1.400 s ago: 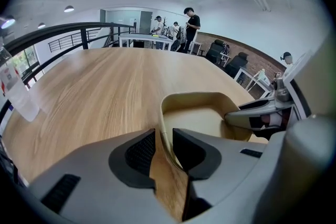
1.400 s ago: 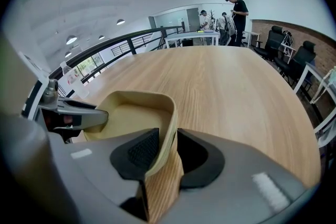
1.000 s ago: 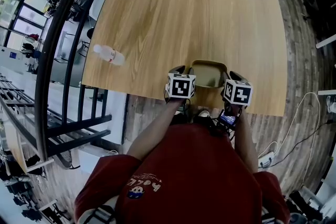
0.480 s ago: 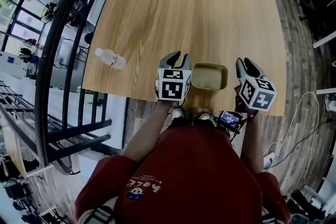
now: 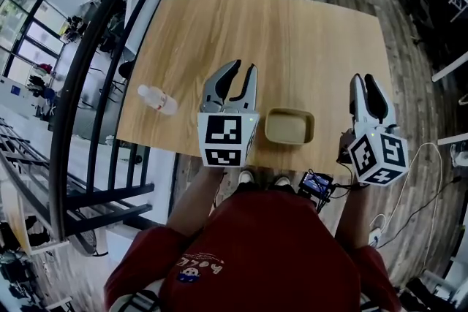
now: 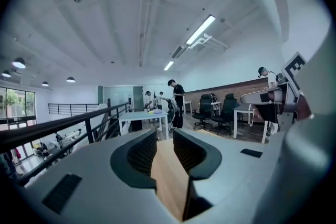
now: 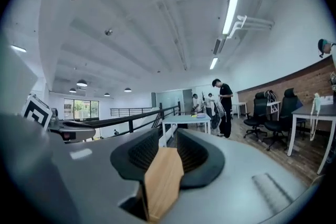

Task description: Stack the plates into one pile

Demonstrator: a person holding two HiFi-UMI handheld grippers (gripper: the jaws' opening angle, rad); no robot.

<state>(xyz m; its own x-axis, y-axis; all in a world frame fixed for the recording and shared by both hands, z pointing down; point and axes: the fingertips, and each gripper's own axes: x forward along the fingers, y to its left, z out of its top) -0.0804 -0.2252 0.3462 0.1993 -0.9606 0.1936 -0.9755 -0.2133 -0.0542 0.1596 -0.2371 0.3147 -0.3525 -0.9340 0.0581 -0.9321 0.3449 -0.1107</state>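
Lower left of frame: a bottle (image 5: 156, 99) lies on the table (image 5: 292, 40), clear of the work.

Left of centre: the left gripper (image 5: 240, 77) points toward the top of the frame, jaws narrowly apart with nothing between them.

Lower centre, at the table's near edge: one rectangular plate (image 5: 289, 126), long axis running left to right. Whether more are stacked in it cannot be told.

Right: the right gripper (image 5: 367, 88), also slightly parted and empty.

The plate sits between the two grippers; the left appears nearer.
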